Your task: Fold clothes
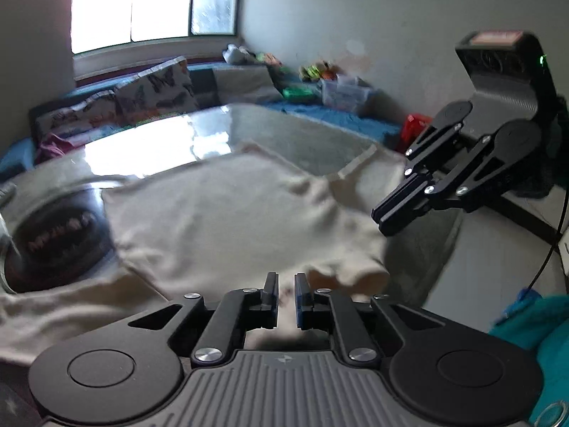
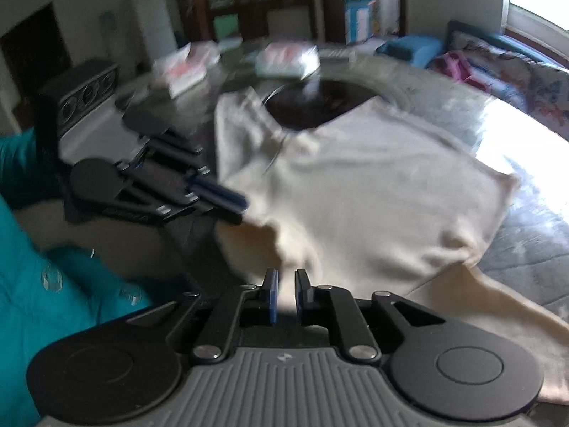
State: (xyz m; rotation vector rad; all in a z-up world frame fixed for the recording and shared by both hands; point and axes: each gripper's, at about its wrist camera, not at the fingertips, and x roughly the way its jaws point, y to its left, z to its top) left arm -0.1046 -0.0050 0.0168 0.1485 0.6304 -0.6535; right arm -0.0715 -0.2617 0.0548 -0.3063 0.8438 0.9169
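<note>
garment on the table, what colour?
Plain cream, no pattern visible: the garment shows best in the left wrist view.

The glass table (image 1: 199,131) is bare and open on its window side — free passage there. The cream shirt (image 1: 231,220) covers the middle, partly over a dark round bowl (image 1: 53,242) at its edge. At the far end 2 boxes (image 2: 288,58) stand in the way. Cushions (image 1: 153,92) line the bench behind — tight there.
</note>
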